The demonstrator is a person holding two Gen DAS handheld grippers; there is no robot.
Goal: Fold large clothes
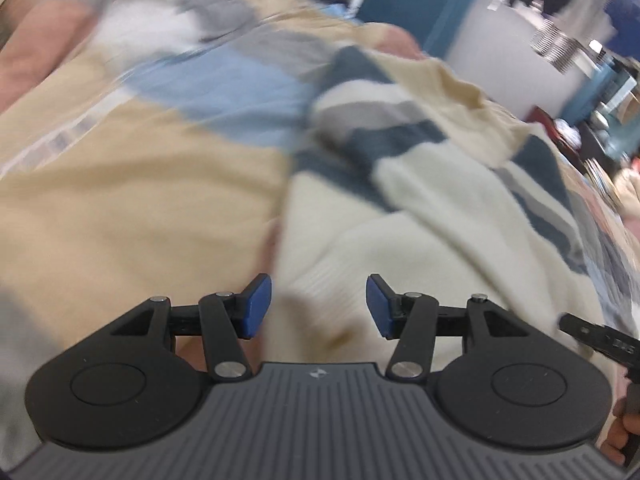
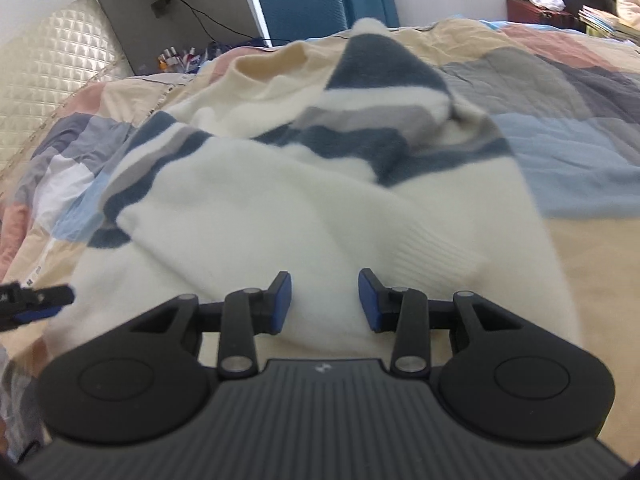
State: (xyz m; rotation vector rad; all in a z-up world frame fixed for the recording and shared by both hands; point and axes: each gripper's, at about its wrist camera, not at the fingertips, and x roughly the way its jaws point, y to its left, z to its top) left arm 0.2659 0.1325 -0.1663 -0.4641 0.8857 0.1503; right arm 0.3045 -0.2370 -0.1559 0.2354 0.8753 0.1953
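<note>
While one striped sweater (image 2: 280, 184) lies rumpled, both grippers' jaws gape empty.

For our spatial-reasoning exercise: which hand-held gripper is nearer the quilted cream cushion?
Left. The left hand-held gripper sits on the quilted cream cushion's side; the right hand-held gripper hovers farther right, over the cream striped sweater.

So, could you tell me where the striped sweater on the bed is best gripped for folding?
Probably the ribbed hem of the striped sweater, approached from the near edge. It lies flat and closest to the right gripper, whose jaws stand open and empty above it, while the far part is bunched over the patchwork quilt.
</note>
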